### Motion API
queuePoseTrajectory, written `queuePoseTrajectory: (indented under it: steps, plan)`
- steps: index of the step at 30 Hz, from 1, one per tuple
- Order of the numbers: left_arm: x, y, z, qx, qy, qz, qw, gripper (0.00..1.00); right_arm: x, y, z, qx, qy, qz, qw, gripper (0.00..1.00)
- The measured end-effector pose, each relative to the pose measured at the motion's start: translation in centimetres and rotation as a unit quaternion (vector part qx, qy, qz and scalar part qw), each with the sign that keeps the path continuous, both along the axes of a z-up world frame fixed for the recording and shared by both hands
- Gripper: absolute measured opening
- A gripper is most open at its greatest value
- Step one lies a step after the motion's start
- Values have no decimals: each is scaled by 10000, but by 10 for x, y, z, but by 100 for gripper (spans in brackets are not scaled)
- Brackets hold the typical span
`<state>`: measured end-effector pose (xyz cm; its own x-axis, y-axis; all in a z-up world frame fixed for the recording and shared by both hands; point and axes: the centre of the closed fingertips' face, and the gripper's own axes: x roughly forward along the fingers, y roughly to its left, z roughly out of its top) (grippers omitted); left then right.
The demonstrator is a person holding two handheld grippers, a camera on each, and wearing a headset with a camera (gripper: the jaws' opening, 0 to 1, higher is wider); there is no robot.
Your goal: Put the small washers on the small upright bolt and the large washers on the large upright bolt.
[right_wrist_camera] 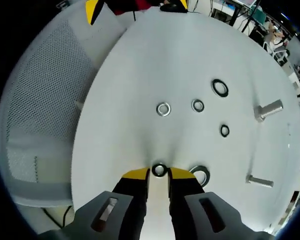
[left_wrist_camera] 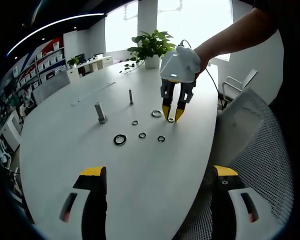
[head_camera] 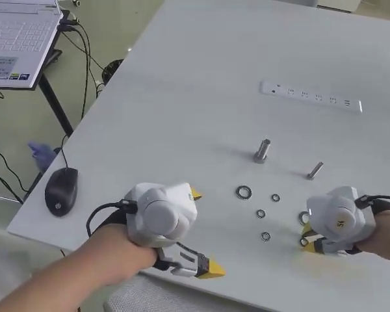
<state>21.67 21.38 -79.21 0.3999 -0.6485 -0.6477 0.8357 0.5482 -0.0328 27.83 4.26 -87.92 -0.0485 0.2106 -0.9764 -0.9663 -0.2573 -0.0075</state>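
Note:
The large bolt (head_camera: 262,151) and the small bolt (head_camera: 315,170) stand upright on the white table (head_camera: 182,97). Loose washers lie before them: one large washer (head_camera: 244,192), a second large washer (head_camera: 303,218) beside my right gripper, and three small washers (head_camera: 260,213). My right gripper (head_camera: 304,236) points down at the table, its jaws narrowed onto another small washer (right_wrist_camera: 159,170) that lies flat between the tips. My left gripper (head_camera: 205,232) hovers at the near table edge, wide open and empty. In the left gripper view the right gripper (left_wrist_camera: 171,118) stands over that washer (left_wrist_camera: 171,120).
A white power strip (head_camera: 310,96) lies behind the bolts. A black mouse (head_camera: 60,188) sits at the table's left edge, and a laptop (head_camera: 16,39) rests on a side stand. A mesh chair (left_wrist_camera: 255,150) stands at the near edge, a potted plant (left_wrist_camera: 151,45) at the far end.

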Motion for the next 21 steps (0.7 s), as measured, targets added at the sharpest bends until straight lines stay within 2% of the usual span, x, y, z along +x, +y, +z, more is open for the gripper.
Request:
queuePoseTrajectory:
  steps: [2,11,14,17,19,20,21]
  plan:
    - [0,-1,-1,1,9,-5,10000,86,0,0,0,-62,-47,227,9997,16]
    - [0,-4,1,-58,-4,33,10000,84,0,-1,0,-30,-180,235,9996,15]
    - [2,-3,3,-55,-36,58,10000,83,0,-1,-1,6,-175,44,9998,14]
    - [3,-2,4,-61,-39,90,9999,83,2,-1,-1,89,-58,-229,9997,14]
    - [3,-1,4,-35,-48,100,9999,83,2,0,-1,125,40,-595,9981,13]
    - [3,-1,4,-40,-50,109,9999,83,3,1,-1,130,19,-545,9984,13]
    - [4,-1,5,-51,-47,125,9999,83,3,1,-1,154,34,-658,9977,13]
